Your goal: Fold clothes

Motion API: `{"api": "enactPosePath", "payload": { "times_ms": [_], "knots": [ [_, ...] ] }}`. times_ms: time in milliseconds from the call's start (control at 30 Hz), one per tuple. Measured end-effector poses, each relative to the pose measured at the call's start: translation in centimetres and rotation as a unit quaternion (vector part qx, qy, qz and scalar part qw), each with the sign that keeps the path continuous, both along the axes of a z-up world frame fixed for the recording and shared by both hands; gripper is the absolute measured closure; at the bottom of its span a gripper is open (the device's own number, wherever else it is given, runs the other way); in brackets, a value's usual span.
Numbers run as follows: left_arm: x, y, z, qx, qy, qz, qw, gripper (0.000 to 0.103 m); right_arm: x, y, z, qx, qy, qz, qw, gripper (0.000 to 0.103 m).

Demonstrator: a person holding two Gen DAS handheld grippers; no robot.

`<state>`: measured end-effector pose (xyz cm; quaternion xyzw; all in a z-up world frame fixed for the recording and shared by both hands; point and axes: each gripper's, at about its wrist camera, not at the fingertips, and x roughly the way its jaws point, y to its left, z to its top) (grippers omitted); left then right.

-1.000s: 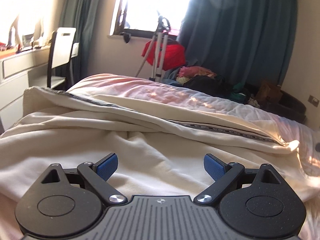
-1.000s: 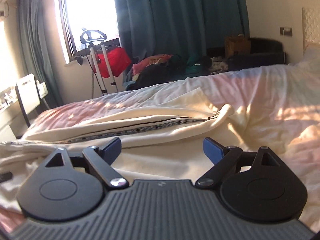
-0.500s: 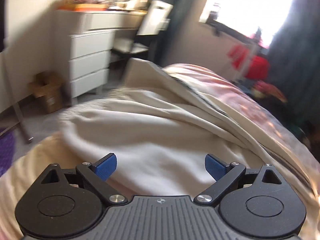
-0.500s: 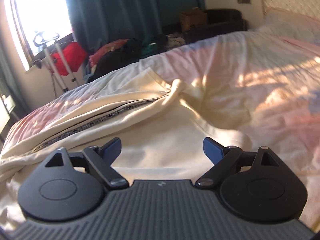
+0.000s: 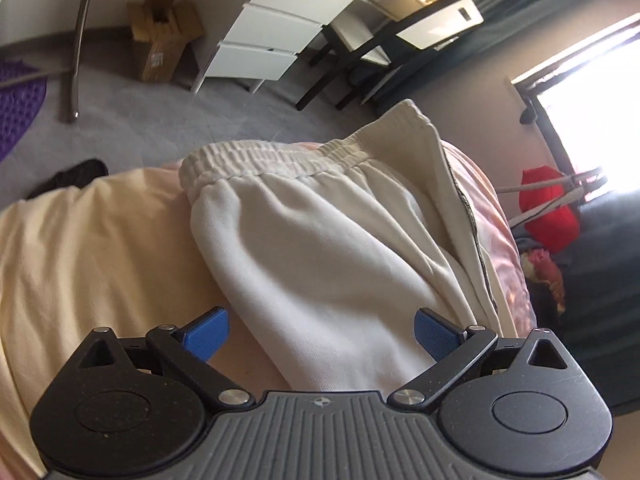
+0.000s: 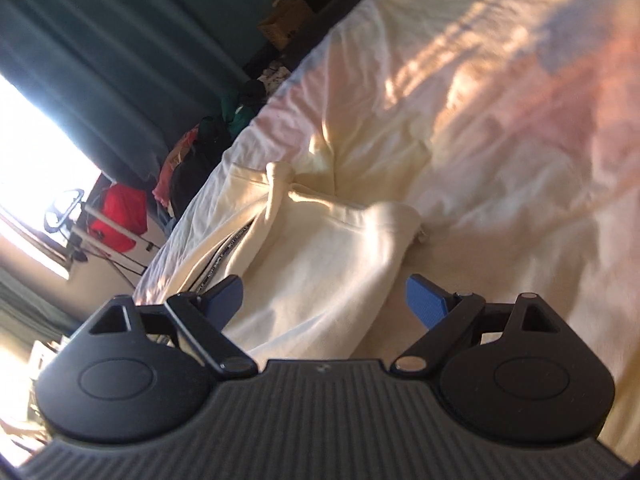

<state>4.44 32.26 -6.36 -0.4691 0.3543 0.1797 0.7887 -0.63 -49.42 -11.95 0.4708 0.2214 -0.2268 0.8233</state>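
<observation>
While looking through the left wrist view: left hand-held gripper [image 5: 322,334] gaping wide, nothing pinched, blue pads [image 5: 208,334] clear of the cloth on both sides. Cream sweatpants [image 5: 320,248] spread flat on the bed [image 5: 80,248], elastic waistband [image 5: 280,156] at the far end near the bed's edge, dark side stripe [image 5: 472,232] running along the right. Tilted down over the hip part, probably lining up a grab on that end so the fabric can be brought over. White drawers [image 5: 272,28] and a cardboard box [image 5: 160,32] on the floor behind, no part in any of this.

Over to the right wrist view: right hand-held gripper [image 6: 324,304] also spread wide and empty, hanging over the leg end of the same sweatpants [image 6: 312,264], one bunched cuff [image 6: 400,216] just ahead on the pinkish bedsheet [image 6: 500,120]. Laid out lengthwise, so one end per side makes sense. Looks like fold not started yet; wrinkles near the cuff might need smoothing first.
</observation>
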Motion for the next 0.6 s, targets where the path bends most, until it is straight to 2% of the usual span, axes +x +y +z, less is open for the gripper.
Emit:
{"api": "enactPosePath", "payload": {
  "times_ms": [167,233,333,400,433,533,600],
  "knots": [
    [-1.2,1.2,-1.9,-0.050,0.001,0.026,0.9984,0.004,0.8,-1.3,-2.4,0.075,0.018,-0.018,0.997,0.013],
    [-1.2,1.4,-2.1,-0.051,0.002,0.030,0.9983,0.006,1.5,-1.4,-3.6,0.112,0.020,-0.011,0.993,0.013],
    [-0.7,1.2,-2.1,-0.052,-0.006,0.023,0.9983,0.010,2.3,-1.3,-6.0,0.186,0.032,-0.013,0.982,0.013],
    [-0.4,0.8,-2.1,-0.057,-0.015,0.014,0.9982,0.021,2.5,-1.2,-6.9,0.210,0.037,-0.026,0.977,0.013],
    [-0.3,0.7,-2.0,-0.051,-0.018,0.013,0.9984,0.022,2.6,-1.2,-7.1,0.214,0.037,-0.031,0.976,0.013],
    [-0.1,0.3,-1.8,-0.035,-0.029,0.008,0.9989,0.034,2.9,-1.2,-6.4,0.184,0.038,-0.031,0.982,0.013],
    [0.3,0.5,-2.0,-0.032,-0.031,0.012,0.9989,0.054,3.1,-1.3,-6.4,0.178,0.033,-0.033,0.983,0.012]
  ]
}}
